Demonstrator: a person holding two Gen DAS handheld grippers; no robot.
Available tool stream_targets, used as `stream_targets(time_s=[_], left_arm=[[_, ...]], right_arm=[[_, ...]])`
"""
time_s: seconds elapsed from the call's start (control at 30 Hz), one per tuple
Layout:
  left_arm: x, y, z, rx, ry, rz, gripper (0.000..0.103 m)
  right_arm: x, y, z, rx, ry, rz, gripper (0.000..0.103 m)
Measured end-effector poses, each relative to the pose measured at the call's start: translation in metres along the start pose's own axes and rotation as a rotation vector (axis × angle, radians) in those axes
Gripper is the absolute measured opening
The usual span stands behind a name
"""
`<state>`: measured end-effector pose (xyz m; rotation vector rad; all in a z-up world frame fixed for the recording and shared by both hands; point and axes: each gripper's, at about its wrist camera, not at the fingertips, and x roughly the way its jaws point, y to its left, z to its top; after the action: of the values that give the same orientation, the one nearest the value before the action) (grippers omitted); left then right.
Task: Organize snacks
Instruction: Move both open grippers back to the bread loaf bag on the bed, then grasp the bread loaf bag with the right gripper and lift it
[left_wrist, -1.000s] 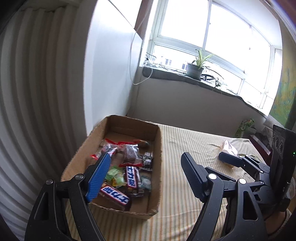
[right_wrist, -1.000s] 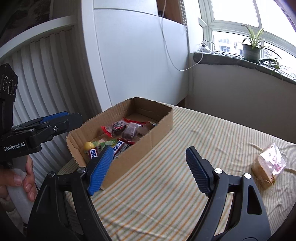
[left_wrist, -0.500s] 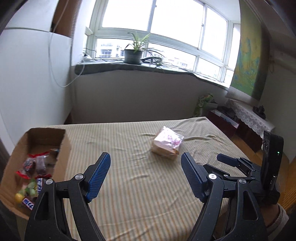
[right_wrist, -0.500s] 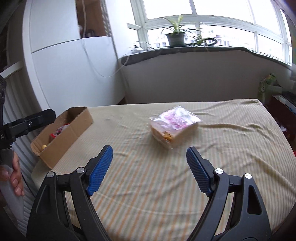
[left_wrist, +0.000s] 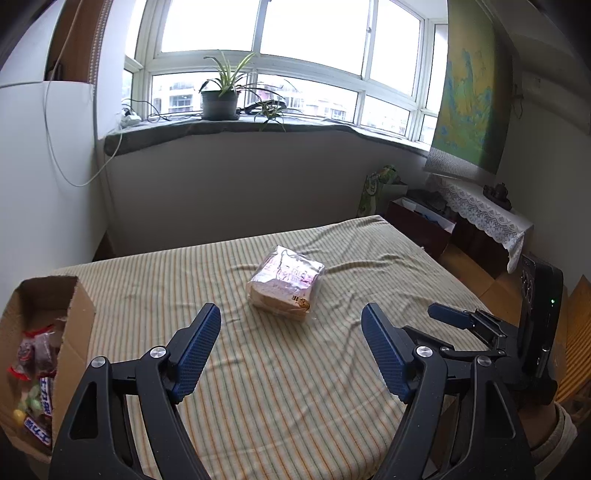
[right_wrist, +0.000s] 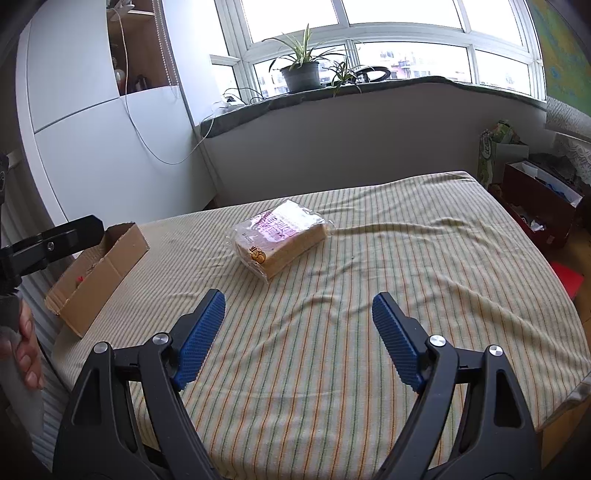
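Note:
A clear bag of sliced bread (left_wrist: 285, 282) (right_wrist: 281, 236) lies in the middle of the striped tablecloth (left_wrist: 295, 387) (right_wrist: 406, 258). A cardboard box (left_wrist: 79, 317) (right_wrist: 99, 273) holding several wrapped snacks (left_wrist: 35, 373) sits at the table's left edge. My left gripper (left_wrist: 291, 325) is open and empty, a little short of the bread. My right gripper (right_wrist: 299, 310) is also open and empty, short of the bread and slightly right of it. The right gripper's fingers (left_wrist: 458, 317) show at the right of the left wrist view.
A white cabinet (right_wrist: 110, 129) and a wall with a window sill and potted plant (left_wrist: 219, 98) stand behind the table. Bags and a low cabinet (right_wrist: 539, 206) sit beyond the table's right edge. A person's hand (right_wrist: 26, 354) holds the left gripper's handle.
Both grippers have swung right, from facing the snack box to facing the bread bag, and rolled level. Their jaws stayed open.

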<state>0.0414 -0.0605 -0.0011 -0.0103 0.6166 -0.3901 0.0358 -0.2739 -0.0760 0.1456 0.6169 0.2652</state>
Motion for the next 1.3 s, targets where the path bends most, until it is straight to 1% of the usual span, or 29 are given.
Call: stream_targets(time_s=[0.13,0.2,0.23,0.27,0.33,0.4,0.47,0.57,0.67,0.73,0.77,0.87,0.9,0.97,1.03,1.07,1.1,1.13,1.17,1.2,1.27,1.3], left_arm=[[0.024,0.006,0.009,-0.027,0.022,-0.010,0.079],[0.039,0.010,0.012,-0.035,0.043,-0.007,0.079],[0.048,0.011,0.013,-0.034,0.054,-0.007,0.082],[0.057,0.013,0.014,-0.036,0.066,-0.010,0.082],[0.076,0.017,0.017,-0.048,0.092,-0.018,0.082],[0.097,0.024,0.018,-0.069,0.119,-0.024,0.082],[0.118,0.032,0.018,-0.111,0.157,-0.024,0.082],[0.140,0.046,0.014,-0.233,0.220,-0.047,0.082],[0.144,0.054,0.006,-0.353,0.243,-0.094,0.082],[0.145,0.054,0.000,-0.390,0.252,-0.114,0.082],[0.146,0.053,-0.004,-0.402,0.261,-0.123,0.082],[0.152,0.048,-0.015,-0.421,0.286,-0.150,0.082],[0.155,0.047,-0.018,-0.425,0.293,-0.149,0.082],[0.161,0.049,-0.023,-0.456,0.298,-0.156,0.082],[0.163,0.050,-0.026,-0.473,0.276,-0.169,0.082],[0.163,0.048,-0.026,-0.459,0.261,-0.168,0.082],[0.163,0.047,-0.025,-0.438,0.255,-0.170,0.080],[0.165,0.045,-0.025,-0.413,0.252,-0.174,0.080],[0.165,0.042,-0.025,-0.389,0.247,-0.170,0.080],[0.166,0.041,-0.024,-0.372,0.241,-0.161,0.079],[0.165,0.041,-0.025,-0.367,0.231,-0.160,0.077],[0.164,0.043,-0.025,-0.374,0.226,-0.164,0.074]], right_arm=[[0.007,-0.002,0.004,-0.010,0.016,-0.024,0.085],[0.015,-0.007,0.009,-0.004,0.041,-0.052,0.092],[0.019,-0.011,0.012,0.002,0.052,-0.059,0.093],[0.024,-0.015,0.015,0.011,0.065,-0.063,0.093],[0.036,-0.025,0.025,0.031,0.091,-0.061,0.093],[0.052,-0.036,0.038,0.047,0.108,-0.039,0.093],[0.070,-0.044,0.053,0.034,0.133,-0.035,0.093],[0.104,-0.048,0.082,-0.044,0.166,-0.007,0.093],[0.139,-0.049,0.109,-0.110,0.213,0.091,0.093],[0.163,-0.049,0.119,-0.148,0.263,0.174,0.093],[0.174,-0.046,0.120,-0.169,0.286,0.210,0.093],[0.206,-0.048,0.117,-0.211,0.380,0.271,0.093],[0.213,-0.049,0.115,-0.211,0.400,0.291,0.093],[0.225,-0.053,0.111,-0.178,0.436,0.370,0.093],[0.230,-0.054,0.107,-0.152,0.445,0.428,0.093],[0.231,-0.052,0.105,-0.151,0.447,0.449,0.092],[0.231,-0.050,0.103,-0.156,0.448,0.457,0.081],[0.233,-0.049,0.101,-0.154,0.459,0.464,0.073],[0.234,-0.047,0.099,-0.129,0.460,0.490,0.060],[0.232,-0.045,0.098,-0.110,0.454,0.505,0.056],[0.227,-0.040,0.095,-0.107,0.447,0.470,0.056],[0.223,-0.037,0.092,-0.100,0.444,0.456,0.056]])
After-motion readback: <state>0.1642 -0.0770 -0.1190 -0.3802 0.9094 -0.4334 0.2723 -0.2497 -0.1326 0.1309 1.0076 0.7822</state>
